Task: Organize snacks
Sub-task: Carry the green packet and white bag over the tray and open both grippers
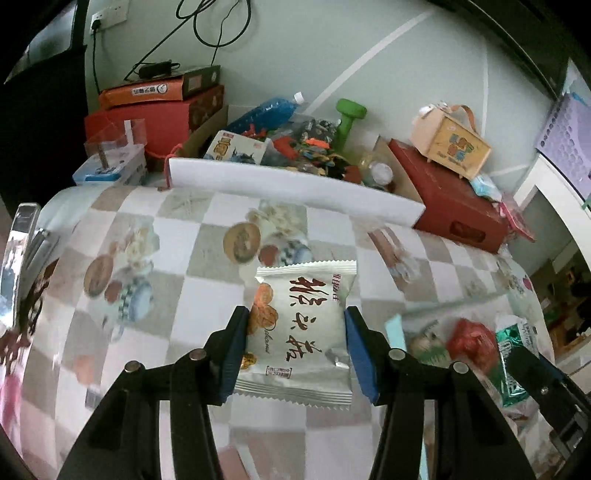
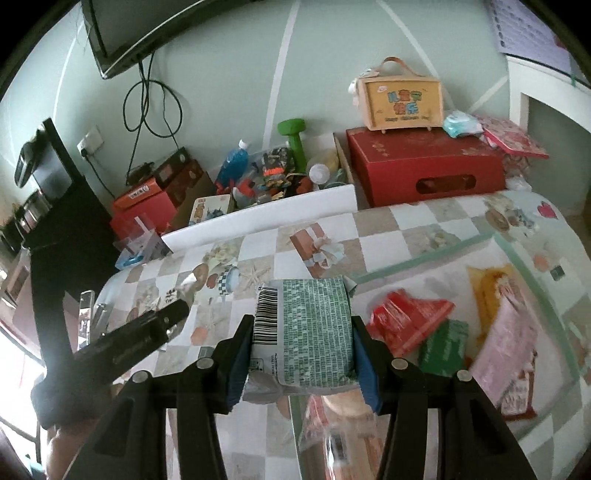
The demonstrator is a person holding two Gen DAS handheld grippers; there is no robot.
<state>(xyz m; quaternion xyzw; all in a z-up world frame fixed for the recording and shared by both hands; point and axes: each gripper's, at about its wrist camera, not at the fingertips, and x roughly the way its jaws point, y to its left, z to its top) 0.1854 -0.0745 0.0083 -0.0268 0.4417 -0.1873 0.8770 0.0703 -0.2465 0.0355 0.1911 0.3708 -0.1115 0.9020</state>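
Sitting between hand-held gripper [image 1: 295,354] fingers: snack packet [image 1: 299,332].

Background clutter along the green wall: green dumbbell [image 2: 294,142] standing in an open box with a blue bottle [image 2: 231,161] and mixed toys, red carton [image 2: 424,171] just right of it with a small wooden handled case [image 2: 400,103] on top. Left end has stacked red and orange boxes [image 1: 147,107] with a black power adapter [image 1: 157,68] on top, cable running up to a wall socket [image 1: 107,14]. Checkered patterned cloth [image 1: 177,240] covers the surface; dark TV [image 2: 118,33] mounted upper left, purple basket [image 1: 569,136] on the white shelf at right.
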